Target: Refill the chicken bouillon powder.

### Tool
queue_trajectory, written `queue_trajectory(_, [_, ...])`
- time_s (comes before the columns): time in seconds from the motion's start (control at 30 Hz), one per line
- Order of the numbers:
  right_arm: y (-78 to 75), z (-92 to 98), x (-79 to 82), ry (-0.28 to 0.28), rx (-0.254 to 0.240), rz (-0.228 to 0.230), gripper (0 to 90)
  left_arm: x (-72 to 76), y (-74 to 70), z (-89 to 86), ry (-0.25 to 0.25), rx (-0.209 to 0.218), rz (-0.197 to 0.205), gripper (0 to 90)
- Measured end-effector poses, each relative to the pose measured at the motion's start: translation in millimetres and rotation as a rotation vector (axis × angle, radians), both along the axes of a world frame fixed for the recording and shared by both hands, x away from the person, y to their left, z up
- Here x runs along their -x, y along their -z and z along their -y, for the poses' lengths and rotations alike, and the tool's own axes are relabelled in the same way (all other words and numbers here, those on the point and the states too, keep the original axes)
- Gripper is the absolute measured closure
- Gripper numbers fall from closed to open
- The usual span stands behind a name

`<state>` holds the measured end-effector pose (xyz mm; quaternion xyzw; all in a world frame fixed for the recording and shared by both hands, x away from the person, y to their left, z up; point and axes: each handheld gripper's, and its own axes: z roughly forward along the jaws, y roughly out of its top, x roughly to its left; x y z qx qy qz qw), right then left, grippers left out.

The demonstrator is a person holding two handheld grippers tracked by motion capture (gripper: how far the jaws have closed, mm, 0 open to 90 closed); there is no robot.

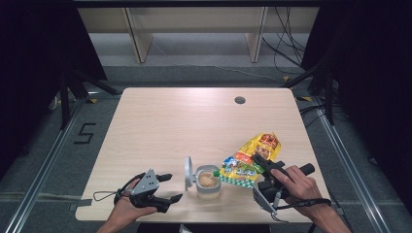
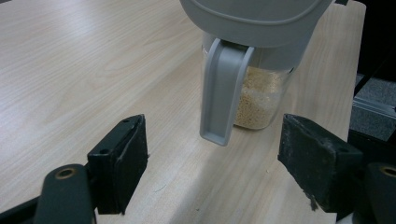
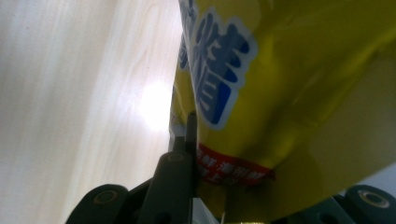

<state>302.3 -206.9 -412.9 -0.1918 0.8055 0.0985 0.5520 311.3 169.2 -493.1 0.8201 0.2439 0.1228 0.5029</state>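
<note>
A clear jar holding pale grains stands near the table's front edge, its grey hinged lid flipped open to the left. My right gripper is shut on a yellow printed bag, which lies tilted with its green-tipped lower end over the jar's mouth. In the right gripper view one black jaw presses against the bag. My left gripper rests left of the jar, open and holding nothing. Its view looks between the wide jaws at the jar and the lid's hanging tab.
The light wooden table has a round cable hole at the back right. Wooden shelf legs and loose cables stand on the floor beyond. Metal rails run along both sides of the table.
</note>
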Motion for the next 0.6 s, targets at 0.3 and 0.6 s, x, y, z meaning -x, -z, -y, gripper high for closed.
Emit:
queue_trajectory(0.3, [13.5, 10.0, -0.6, 0.044, -0.227, -0.127, 79.5, -0.3, -0.1, -0.7, 0.003, -0.004, 0.007, 23.4])
queue_trajectory(0.6, [25.4, 21.6, -3.7, 0.032, -0.372, -0.218, 79.7, 0.3, 0.1, 0.0, 0.000, 0.002, -0.002, 23.4])
